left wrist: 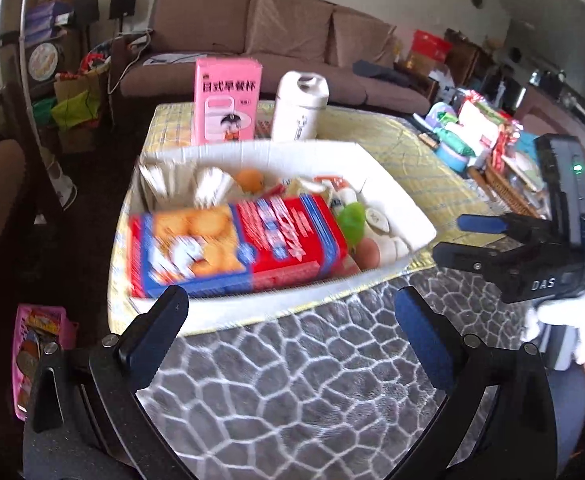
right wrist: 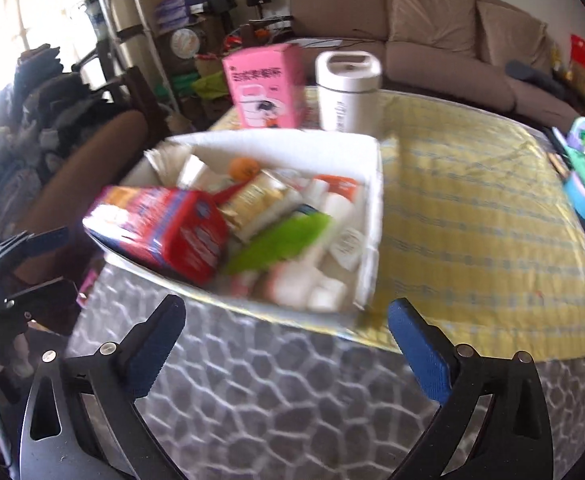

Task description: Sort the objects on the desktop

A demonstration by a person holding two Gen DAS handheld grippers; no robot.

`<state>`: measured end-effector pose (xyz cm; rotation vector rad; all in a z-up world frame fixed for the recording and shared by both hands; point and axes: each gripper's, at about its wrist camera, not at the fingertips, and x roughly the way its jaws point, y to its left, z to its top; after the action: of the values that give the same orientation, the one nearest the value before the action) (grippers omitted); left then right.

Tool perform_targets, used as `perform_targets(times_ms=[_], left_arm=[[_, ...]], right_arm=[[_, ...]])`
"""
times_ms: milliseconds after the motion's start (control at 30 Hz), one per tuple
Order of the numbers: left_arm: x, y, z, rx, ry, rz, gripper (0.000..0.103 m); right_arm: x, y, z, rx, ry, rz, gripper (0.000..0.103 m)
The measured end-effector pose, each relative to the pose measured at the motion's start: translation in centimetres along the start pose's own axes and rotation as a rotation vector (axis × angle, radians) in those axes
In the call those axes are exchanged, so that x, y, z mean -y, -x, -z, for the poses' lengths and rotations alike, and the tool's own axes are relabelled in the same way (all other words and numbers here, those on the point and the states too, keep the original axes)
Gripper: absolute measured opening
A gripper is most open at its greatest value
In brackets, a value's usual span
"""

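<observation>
Left wrist view: your left gripper (left wrist: 292, 312) hangs spread wide, empty, short of the box (left wrist: 392, 184).
Right gripper (right wrist: 284, 320): spread wide, empty.
Progress: box already holds biscuit pack (left wrist: 236, 244) and small items.
Remaining: you judge pink carton (left wrist: 228, 100) and white bottle (left wrist: 300, 104), upright behind box.
Obstruction: clutter (left wrist: 480, 136) lines the table's right edge.

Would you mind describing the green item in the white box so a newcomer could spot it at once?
Start at the table with the yellow checked cloth and find the white box at its near edge. Inside, beside the big red biscuit box, lies a long green item, slanting across white tubes. It is the only bright green thing in there; blur hides what it is.
</observation>
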<state>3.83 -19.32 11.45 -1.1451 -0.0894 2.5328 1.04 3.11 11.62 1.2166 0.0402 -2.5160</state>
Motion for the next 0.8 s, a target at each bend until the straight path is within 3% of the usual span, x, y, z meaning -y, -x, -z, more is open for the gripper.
perform_targets(times_ms=[267, 533, 800], left_arm=[[6.7, -4.3, 3.0, -0.010, 0.021, -0.014, 0.103], [13.2, -9.2, 2.8, -0.027, 0.053, -0.030, 0.103], [16.5, -14.1, 1.7, -0.006, 0.079, -0.181, 0.103]], right_arm=[[7.9, 1.2, 3.8, 0.021, -0.133, 0.081, 0.102], [15.2, 2.3, 5.7, 0.026, -0.187, 0.162, 0.102], [20.5, 1.5, 7.3, 0.046, -0.248, 0.230, 0.102]])
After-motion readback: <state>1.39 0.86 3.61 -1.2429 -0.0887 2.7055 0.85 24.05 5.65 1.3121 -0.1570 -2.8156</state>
